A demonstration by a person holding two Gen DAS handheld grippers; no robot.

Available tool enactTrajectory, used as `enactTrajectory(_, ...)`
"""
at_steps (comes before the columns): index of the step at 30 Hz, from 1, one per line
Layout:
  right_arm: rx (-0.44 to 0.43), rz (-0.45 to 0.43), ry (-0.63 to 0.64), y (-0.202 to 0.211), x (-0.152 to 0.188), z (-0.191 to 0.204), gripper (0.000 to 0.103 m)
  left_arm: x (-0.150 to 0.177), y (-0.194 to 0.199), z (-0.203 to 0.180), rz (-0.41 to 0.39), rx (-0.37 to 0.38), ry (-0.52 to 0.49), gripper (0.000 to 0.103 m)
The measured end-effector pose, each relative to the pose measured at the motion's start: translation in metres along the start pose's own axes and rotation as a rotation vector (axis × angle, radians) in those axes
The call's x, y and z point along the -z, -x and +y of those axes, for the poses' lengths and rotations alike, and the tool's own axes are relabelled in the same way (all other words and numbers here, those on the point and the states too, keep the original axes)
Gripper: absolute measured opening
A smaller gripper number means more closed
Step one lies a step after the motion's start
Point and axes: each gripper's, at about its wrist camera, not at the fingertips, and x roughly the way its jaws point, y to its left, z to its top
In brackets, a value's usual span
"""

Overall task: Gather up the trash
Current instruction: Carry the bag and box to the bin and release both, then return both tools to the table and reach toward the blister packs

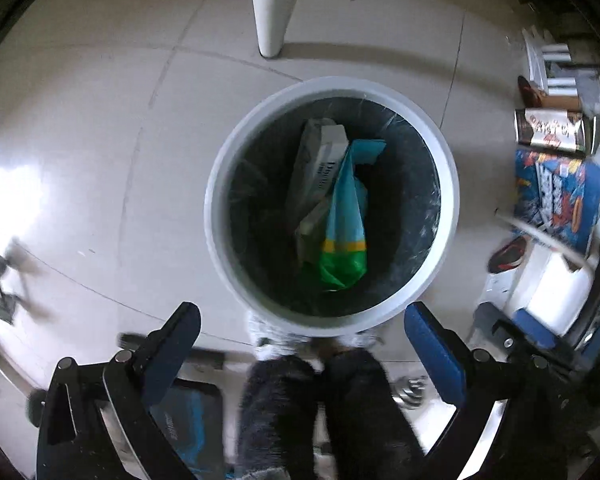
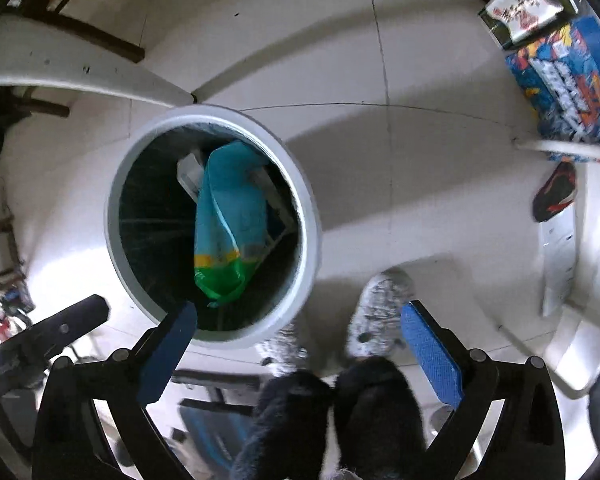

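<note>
Nearest in both views, the person's dark fuzzy trouser legs (image 1: 320, 412) are filling the bottom centre, ending in grey speckled slippers (image 2: 380, 312) that are showing whole only in the right wrist view; in the left wrist view they are peeking out against the near rim of the bin. The left gripper (image 1: 302, 320) is hanging with its blue-padded fingers (image 1: 434, 352) spread wide and gripping nothing, looking almost straight down. The right gripper (image 2: 298, 320) is likewise standing wide apart and empty, its left pad overlapping the near rim of the bin in the picture. Just beyond the feet, the round white plastic bin with a dark liner (image 1: 220, 216) is standing on the pale tiled floor (image 1: 112, 152); inside it a blue, yellow and green plastic bag (image 1: 346, 232) is lying against a grey cardboard box (image 1: 320, 160). The left view is showing the box's printed side, while in the right view the bag is covering most of it. Past the bin, a white table leg (image 1: 270, 8) is standing upright. On the right, a blue printed carton (image 1: 556, 196) and a brown and white printed pack (image 1: 552, 130) are lying near a red and black shoe (image 2: 554, 192). At far left, only the right view is showing dark wooden chair legs (image 2: 88, 36).
</note>
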Motion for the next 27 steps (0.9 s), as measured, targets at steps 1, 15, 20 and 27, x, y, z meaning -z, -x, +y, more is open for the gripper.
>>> enactTrajectory(1, 0.01, -0.005, 0.006, 0.004, 0.002, 0.003, 0.103, 0.002, 0.006, 0.002, -0.016, -0.022, -0.014, 0.103)
enactTrajectory(15, 0.074, -0.098, 0.056, 0.143, 0.058, 0.027, 0.103, 0.069, 0.154, -0.009, -0.22, -0.16, -0.119, 0.103)
enactTrajectory(20, 0.063, -0.133, 0.079, 0.212, 0.084, 0.035, 0.103, 0.096, 0.203, -0.02, -0.248, -0.142, -0.145, 0.103)
enactTrajectory(27, 0.027, -0.155, 0.09, 0.306, 0.123, 0.047, 0.103, 0.133, 0.282, -0.023, -0.281, -0.125, -0.165, 0.103)
